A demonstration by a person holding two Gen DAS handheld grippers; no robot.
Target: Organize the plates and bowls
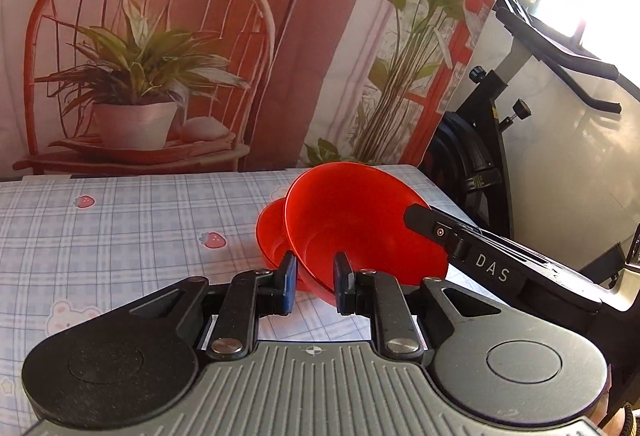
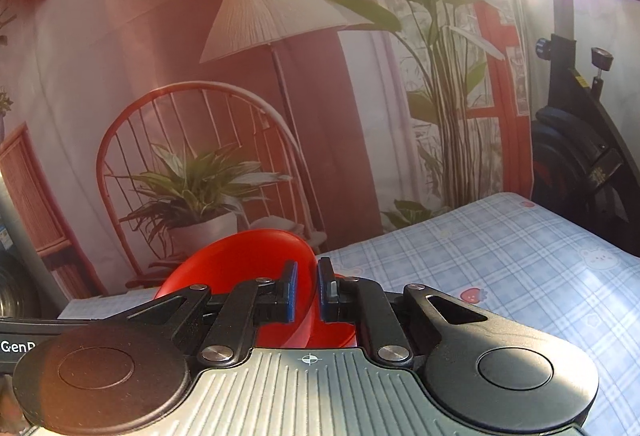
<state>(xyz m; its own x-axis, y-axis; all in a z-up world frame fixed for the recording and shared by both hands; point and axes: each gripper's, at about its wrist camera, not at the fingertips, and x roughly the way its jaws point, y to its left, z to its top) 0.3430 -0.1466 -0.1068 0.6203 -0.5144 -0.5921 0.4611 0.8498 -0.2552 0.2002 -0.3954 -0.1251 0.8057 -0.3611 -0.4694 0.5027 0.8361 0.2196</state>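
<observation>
Left wrist view: a tilted red bowl [image 1: 360,224] is held above a second red bowl [image 1: 272,236] on the checked surface [image 1: 120,228], presumably for nesting. Right gripper [image 2: 307,290] jaws pinch its rim; left gripper [image 1: 316,282] jaws straddle the opposite rim, apparently not clamped.

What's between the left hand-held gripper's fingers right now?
The rim of the tilted red bowl sits between the left hand-held gripper's fingers, seen in the left wrist view.
</observation>
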